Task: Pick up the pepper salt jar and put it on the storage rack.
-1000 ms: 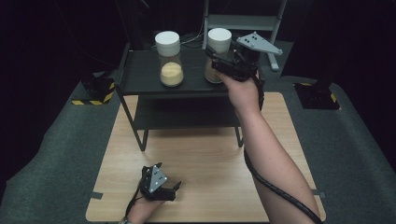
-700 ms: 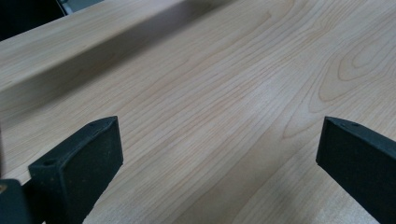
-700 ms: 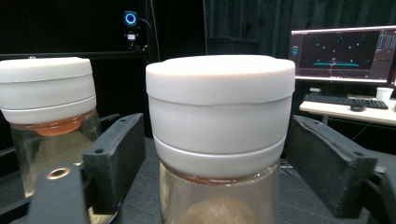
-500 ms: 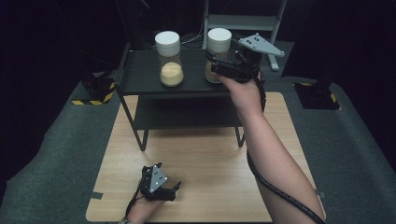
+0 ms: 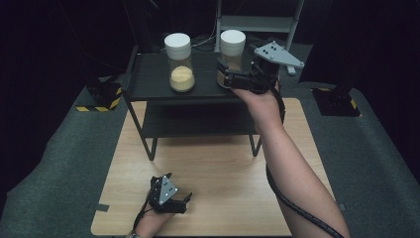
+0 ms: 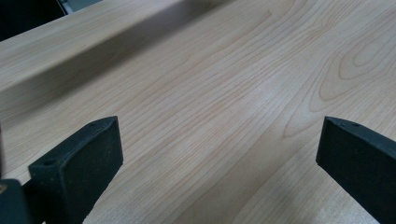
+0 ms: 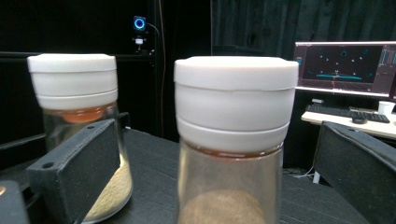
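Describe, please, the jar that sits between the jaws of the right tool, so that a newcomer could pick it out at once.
On the wooden table stands a black two-tier shelf; its top tier bears two white-lidded glass jars. The one meant is the right-hand jar, between the open jaws of the right tool. Its filling is brown, while its neighbour, the left-hand jar, holds pale yellow grains.
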Tool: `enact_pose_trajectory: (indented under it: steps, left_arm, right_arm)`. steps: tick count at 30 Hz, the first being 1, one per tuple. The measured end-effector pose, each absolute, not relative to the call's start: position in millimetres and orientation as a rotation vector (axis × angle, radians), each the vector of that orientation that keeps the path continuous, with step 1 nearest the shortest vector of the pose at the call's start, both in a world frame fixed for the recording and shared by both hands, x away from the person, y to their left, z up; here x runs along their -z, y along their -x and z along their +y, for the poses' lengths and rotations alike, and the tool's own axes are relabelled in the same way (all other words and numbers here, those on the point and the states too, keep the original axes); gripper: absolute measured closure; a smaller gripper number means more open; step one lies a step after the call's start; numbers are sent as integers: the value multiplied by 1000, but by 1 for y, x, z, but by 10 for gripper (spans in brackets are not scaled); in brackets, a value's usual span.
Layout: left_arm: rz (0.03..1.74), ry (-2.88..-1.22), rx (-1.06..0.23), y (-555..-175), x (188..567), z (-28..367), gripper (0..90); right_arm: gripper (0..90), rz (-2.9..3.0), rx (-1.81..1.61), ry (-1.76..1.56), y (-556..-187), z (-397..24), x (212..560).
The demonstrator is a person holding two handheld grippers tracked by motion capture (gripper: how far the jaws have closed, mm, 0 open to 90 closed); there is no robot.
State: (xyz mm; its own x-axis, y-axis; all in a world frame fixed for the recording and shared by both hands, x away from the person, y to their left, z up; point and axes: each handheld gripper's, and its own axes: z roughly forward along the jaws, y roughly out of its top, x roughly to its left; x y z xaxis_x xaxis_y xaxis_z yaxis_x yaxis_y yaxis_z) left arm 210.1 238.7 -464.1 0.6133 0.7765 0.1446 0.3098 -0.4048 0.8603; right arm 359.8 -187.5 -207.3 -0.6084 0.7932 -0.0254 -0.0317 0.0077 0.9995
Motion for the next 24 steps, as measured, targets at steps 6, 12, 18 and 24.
enact_pose_trajectory:
  steps: [6,12,18,24]
  left_arm:
    - [859,-1984,-689,-210,464,238,8]
    - [856,-1987,-693,-210,464,238,7]
    - [856,-1991,-698,-210,464,237,7]
    - [856,-1989,-700,-209,464,236,8]
  right_arm:
    - [1,1658,-1681,-768,-351,-193,212]
    - [1,1660,-1688,-747,-344,-198,217]
    - [1,1669,-1692,-733,-337,-205,223]
    - [1,1687,-1691,-695,-331,-213,230]
